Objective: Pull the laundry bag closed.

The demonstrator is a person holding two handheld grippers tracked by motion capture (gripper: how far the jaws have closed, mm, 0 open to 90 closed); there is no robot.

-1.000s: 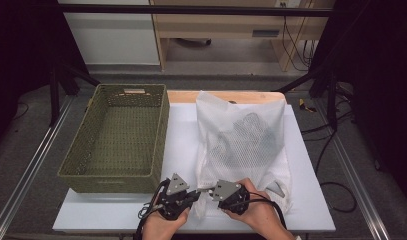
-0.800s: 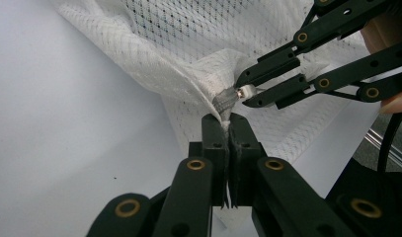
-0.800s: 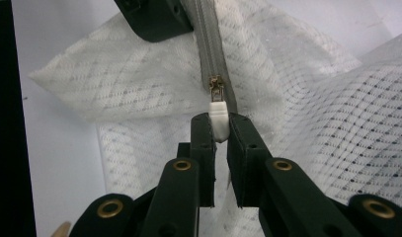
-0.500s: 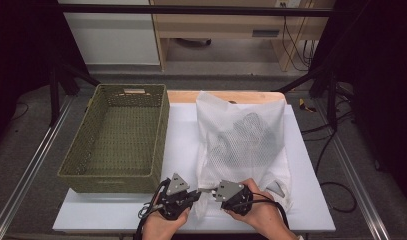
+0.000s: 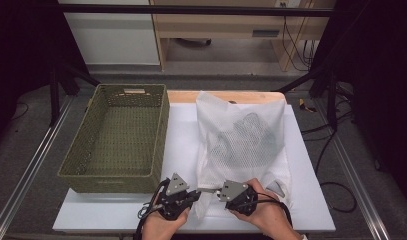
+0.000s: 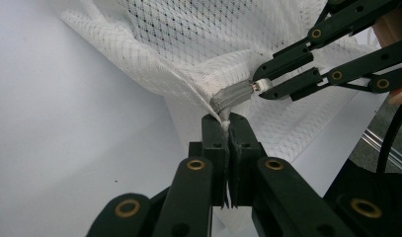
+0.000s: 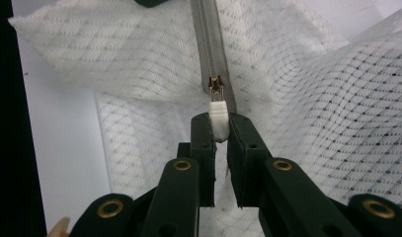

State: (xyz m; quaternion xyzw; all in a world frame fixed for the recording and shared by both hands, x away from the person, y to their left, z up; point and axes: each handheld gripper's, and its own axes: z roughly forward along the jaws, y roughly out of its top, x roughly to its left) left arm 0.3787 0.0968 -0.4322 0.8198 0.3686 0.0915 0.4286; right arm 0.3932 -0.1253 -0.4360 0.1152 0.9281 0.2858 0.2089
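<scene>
High view first: you have a white mesh laundry bag (image 5: 241, 142) lying lengthwise on the white desk (image 5: 181, 135), with dark items showing faintly through the netting, and a woven olive-green rectangular basket (image 5: 116, 137) standing empty just beside it on your left. The bag's near end is at the desk's front edge, between your two hands.

Your left gripper (image 6: 227, 129) has its jaws closed flat on the corner of the mesh at the end of the grey zipper tape (image 7: 211, 44); the fabric is pinched right between the pads. Your right gripper (image 7: 219, 129) is closed narrowly on the small white zipper pull tab (image 7: 218, 120), which hangs from the metal slider (image 7: 216, 84).

What matters is the line of that zipper. In the right gripper view the grey tape runs straight ahead of the jaws, away from the tab, so its long axis lines up with the gripper. In the left gripper view the right gripper's jaws meet the tape just beyond your left ones, nearly touching. To my eye you should hold the left corner as the anchor and draw the right hand away from it along the tape.
</scene>
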